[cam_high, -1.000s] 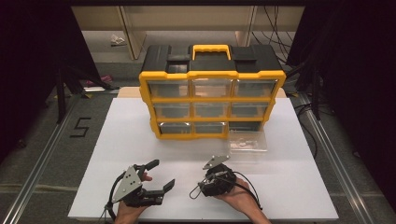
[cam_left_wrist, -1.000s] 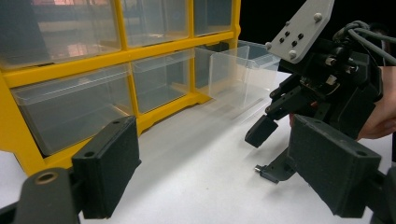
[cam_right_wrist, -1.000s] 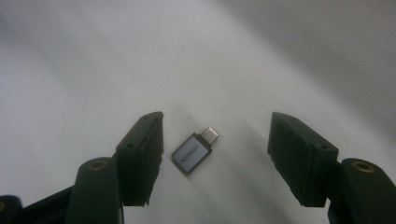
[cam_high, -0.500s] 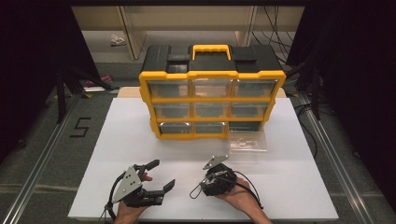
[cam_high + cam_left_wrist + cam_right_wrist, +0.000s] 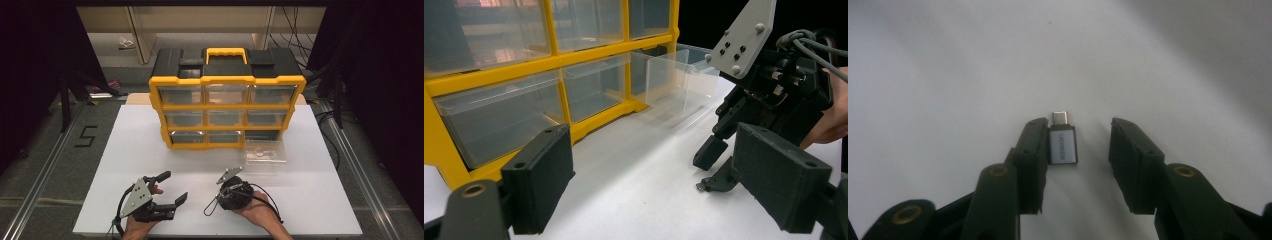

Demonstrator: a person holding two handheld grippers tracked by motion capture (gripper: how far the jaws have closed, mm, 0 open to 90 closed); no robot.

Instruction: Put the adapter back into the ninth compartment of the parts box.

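Nearby, pulled-out clear drawer [image 5: 265, 152] holds small bits; right tongs [image 5: 1079, 150] closing round adapter [image 5: 1062, 143], left tongs [image 5: 167, 187] open

White table [image 5: 125, 150] bears organizer [image 5: 227, 107], drawer [image 5: 266, 152], adapter [image 5: 1062, 143].

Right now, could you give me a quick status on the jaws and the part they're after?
Right gripper jaws closing around small USB adapter on table, one touching, gap on the other. Left gripper open, empty. Nothing in the way.
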